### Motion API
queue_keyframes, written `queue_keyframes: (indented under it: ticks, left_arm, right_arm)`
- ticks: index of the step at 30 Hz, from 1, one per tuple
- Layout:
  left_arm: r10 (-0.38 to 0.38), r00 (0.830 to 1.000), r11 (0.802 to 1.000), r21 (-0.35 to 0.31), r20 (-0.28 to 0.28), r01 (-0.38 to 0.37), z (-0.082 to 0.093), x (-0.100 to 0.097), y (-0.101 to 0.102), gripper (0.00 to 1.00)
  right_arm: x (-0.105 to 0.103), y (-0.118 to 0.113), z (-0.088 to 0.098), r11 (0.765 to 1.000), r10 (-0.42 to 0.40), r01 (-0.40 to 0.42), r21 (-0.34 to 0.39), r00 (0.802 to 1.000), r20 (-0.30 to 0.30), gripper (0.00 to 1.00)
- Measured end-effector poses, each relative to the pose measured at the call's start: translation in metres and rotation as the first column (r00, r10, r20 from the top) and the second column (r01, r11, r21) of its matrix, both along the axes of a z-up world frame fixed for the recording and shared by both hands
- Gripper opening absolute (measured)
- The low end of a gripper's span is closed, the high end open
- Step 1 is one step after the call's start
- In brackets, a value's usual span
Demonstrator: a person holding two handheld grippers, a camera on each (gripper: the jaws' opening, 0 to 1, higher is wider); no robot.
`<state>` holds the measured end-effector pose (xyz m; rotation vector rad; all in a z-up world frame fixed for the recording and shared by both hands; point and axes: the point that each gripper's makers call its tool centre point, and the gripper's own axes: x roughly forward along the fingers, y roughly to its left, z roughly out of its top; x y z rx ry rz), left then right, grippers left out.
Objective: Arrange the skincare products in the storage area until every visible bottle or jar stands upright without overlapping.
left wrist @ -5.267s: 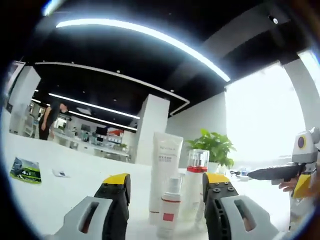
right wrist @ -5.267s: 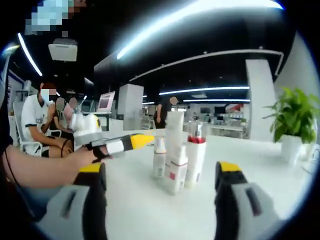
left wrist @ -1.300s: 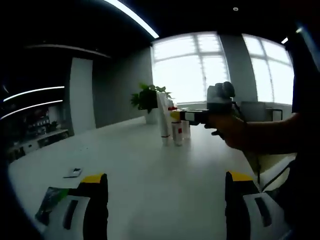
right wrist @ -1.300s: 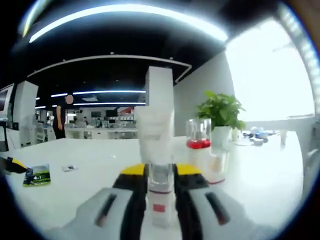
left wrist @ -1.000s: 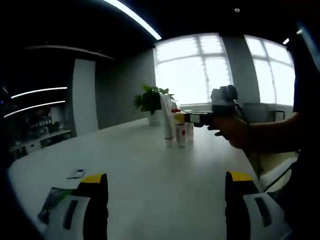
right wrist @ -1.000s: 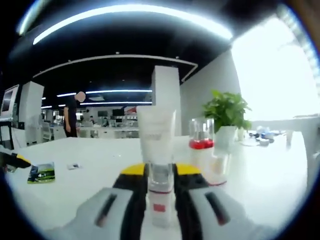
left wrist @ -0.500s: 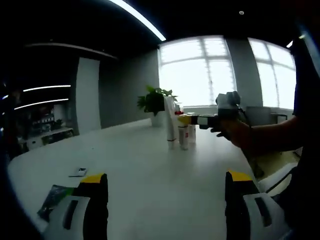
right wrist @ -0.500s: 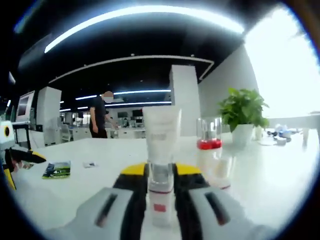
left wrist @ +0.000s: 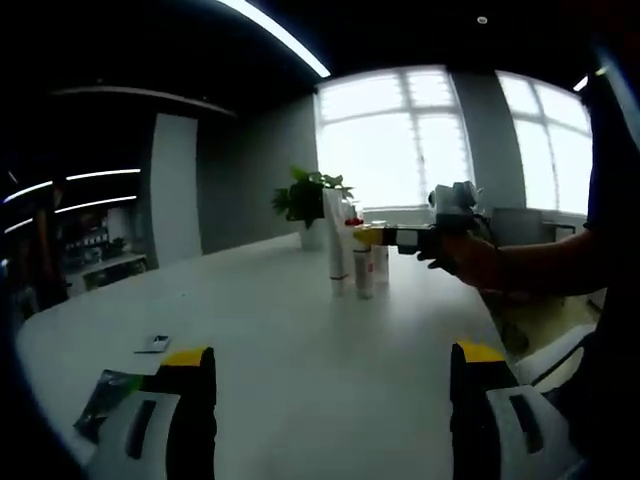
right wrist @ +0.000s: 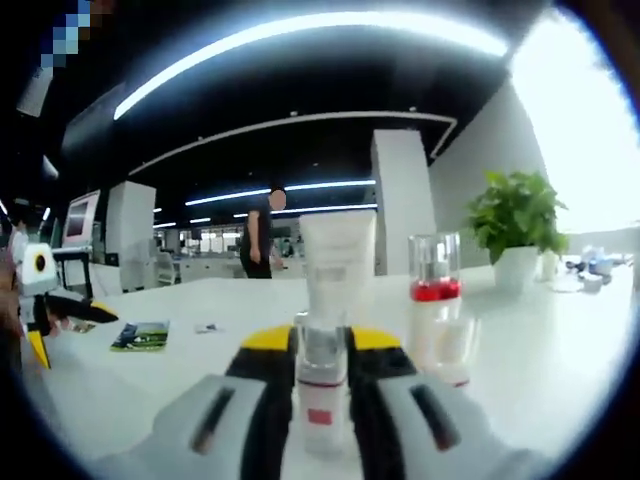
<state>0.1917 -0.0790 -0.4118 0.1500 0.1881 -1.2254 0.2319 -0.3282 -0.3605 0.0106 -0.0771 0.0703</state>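
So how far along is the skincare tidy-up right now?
Done: the white tube and the red-collared pump bottle stand upright on the white table. In hand: the right claw is shut on a small clear-capped bottle, upright in front of the tube. Left: set it down clear of the others. The left claw is open, well back.

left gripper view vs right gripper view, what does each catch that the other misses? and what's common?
Left gripper view: the right gripper from the side with the hand holding it, bright windows, and its own left gripper with jaws wide apart over bare table.

Right gripper view: a close look at jaws shut on the small bottle, a person standing far back, and the left gripper at the left edge.

Both: the white tube, the red-collared bottle, the potted plant, the green leaflet.
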Motion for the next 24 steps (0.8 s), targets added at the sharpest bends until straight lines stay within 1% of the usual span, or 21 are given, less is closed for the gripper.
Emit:
queue_keyframes:
  ticks: [1, 5, 7, 10, 13, 15, 16, 17, 20, 24]
  left_arm:
    - [0.001, 1.000, 1.000, 0.002, -0.001, -0.001, 0.000, 0.000, 0.000, 0.99]
    - [0.003, 1.000, 1.000, 0.014, -0.003, -0.002, -0.003, -0.001, 0.000, 0.99]
    - [0.003, 1.000, 1.000, 0.019, -0.002, -0.003, -0.004, -0.001, -0.001, 0.99]
    - [0.003, 1.000, 1.000, 0.019, -0.003, -0.003, -0.003, -0.002, -0.002, 0.99]
    - [0.005, 1.000, 1.000, 0.022, -0.003, -0.005, -0.004, 0.002, 0.000, 0.99]
    - [0.005, 1.000, 1.000, 0.022, -0.005, -0.005, -0.004, 0.002, 0.000, 0.99]
    - [0.006, 1.000, 1.000, 0.023, -0.006, -0.006, -0.004, 0.004, 0.001, 0.99]
    - [0.006, 1.000, 1.000, 0.025, -0.006, -0.006, -0.005, 0.005, 0.001, 0.99]
    - [0.007, 1.000, 1.000, 0.027, -0.008, -0.006, -0.006, 0.003, -0.001, 0.99]
    - [0.006, 1.000, 1.000, 0.026, -0.008, -0.005, -0.005, 0.002, -0.002, 0.99]
  right_arm:
    - [0.000, 0.002, 0.000, 1.000, 0.018, -0.018, 0.003, 1.000, -0.002, 0.19]
    - [0.000, 0.004, 0.000, 0.999, 0.029, -0.029, -0.016, 1.000, -0.005, 0.20]
    - [0.000, 0.004, 0.000, 0.999, 0.044, -0.044, -0.004, 0.999, -0.005, 0.20]
    - [0.000, 0.001, -0.001, 0.999, 0.034, -0.034, -0.004, 0.999, -0.003, 0.20]
    - [-0.002, -0.003, -0.003, 1.000, 0.015, -0.015, 0.000, 1.000, -0.006, 0.21]
    - [-0.002, -0.007, -0.007, 1.000, -0.004, 0.004, 0.006, 1.000, -0.019, 0.27]
    - [-0.002, -0.008, -0.008, 1.000, -0.007, 0.007, 0.017, 1.000, -0.014, 0.30]
    - [-0.003, -0.009, -0.010, 0.999, -0.005, 0.006, 0.047, 1.000, -0.016, 0.31]
    - [-0.003, -0.010, -0.011, 0.998, -0.009, 0.010, 0.055, 1.000, -0.012, 0.28]
    - [-0.003, -0.008, -0.011, 0.999, -0.007, 0.008, 0.044, 1.000, -0.016, 0.27]
